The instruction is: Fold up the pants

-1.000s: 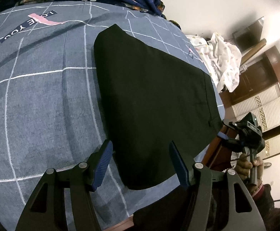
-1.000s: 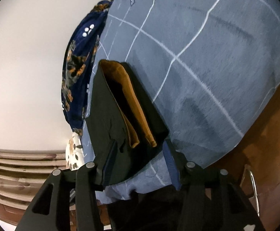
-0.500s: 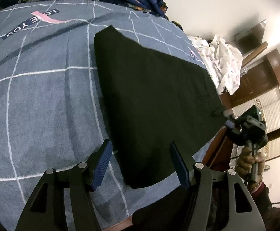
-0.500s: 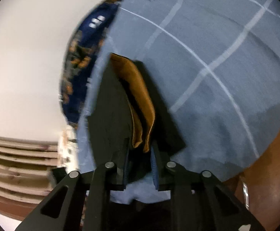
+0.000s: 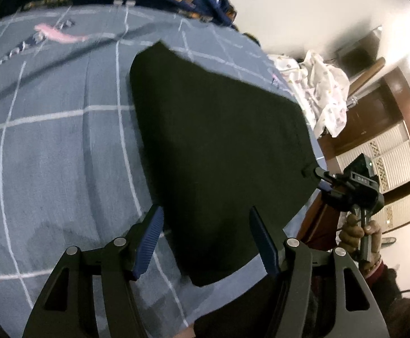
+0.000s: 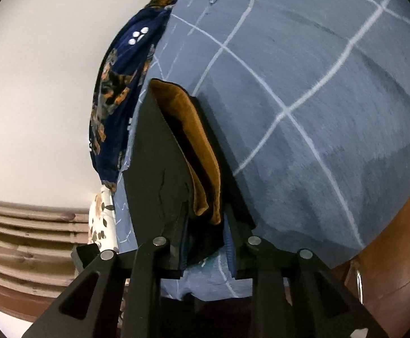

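While the black pants (image 5: 219, 152) lie folded flat on the bed's blue checked sheet (image 5: 58, 146), the left claw (image 5: 205, 239) hovers open above their near corner, touching nothing. Over at the waistband edge, the right claw (image 6: 205, 239) has just been easing apart, its jaws narrow, with black cloth and tan lining (image 6: 196, 152) between them.

The bedsheet's (image 5: 50, 140) printed lettering (image 5: 33, 42) is blurred beyond reading.

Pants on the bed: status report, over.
Left gripper open over near corner of pants. Right gripper just reopening slightly, jaws around waistband edge, grip unclear. Nothing in the way.
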A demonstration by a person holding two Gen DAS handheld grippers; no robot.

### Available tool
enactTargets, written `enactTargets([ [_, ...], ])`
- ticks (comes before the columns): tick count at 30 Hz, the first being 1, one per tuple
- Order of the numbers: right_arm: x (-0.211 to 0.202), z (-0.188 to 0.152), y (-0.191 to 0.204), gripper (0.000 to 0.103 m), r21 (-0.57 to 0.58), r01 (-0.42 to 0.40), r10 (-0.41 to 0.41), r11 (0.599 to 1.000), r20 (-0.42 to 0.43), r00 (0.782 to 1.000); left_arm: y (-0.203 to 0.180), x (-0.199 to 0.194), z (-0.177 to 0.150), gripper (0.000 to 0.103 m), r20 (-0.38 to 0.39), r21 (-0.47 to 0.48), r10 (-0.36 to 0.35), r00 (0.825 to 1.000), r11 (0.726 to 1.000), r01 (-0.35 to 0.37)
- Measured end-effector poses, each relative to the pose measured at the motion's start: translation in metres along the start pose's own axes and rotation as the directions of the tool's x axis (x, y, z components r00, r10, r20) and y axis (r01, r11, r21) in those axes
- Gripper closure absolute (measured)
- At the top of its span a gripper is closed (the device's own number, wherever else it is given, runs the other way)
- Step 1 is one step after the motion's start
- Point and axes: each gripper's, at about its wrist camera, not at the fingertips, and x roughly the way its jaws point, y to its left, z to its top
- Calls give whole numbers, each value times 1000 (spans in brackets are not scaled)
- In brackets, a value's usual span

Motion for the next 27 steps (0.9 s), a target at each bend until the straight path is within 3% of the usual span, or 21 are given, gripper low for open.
enactTargets([
  [4,-4,13,16,52,-114,94,-91,989,34,995,5,-1,4,39,19,20,-8,1000,1000,8],
  [11,18,41,17,52,-210,133,-146,969,-47,988,14,13,15,39,-7,38,-54,999,998,54],
  [19,50,53,33,50,-317,65,-129,946,-184,975,15,31,27,39,-70,99,-73,995,992,79],
  [27,70,60,37,47,-326,-87,-11,941,-289,957,-8,44,35,31,-95,226,16,995,974,6],
])
